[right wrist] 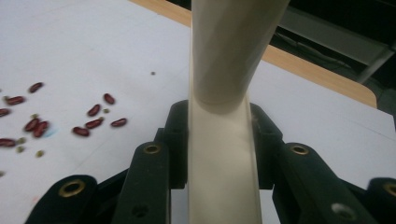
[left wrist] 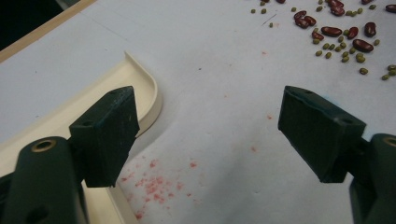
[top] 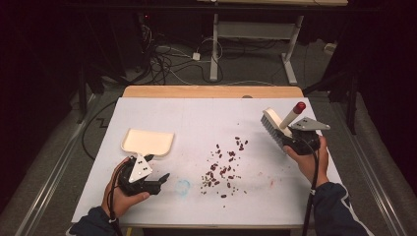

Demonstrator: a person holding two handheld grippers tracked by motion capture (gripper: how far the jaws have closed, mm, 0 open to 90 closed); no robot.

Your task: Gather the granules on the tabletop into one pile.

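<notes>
The white rectangular table top (top: 206, 118) was lit brightly from above, while the surroundings were left dim and grainy.

Setting: probably a lab or test workspace; the dim surroundings prevent certainty.
Work surface: table (top: 147, 113) with a white sheet over a wooden top, stained pink and blue.
Floor: loose cables (top: 167, 59) and a power adapter (top: 196, 56) beyond the table.
Background: second desk frame (top: 255, 44) on 2 metal legs.
Lighting: table lit, perimeter dark.
</notes>
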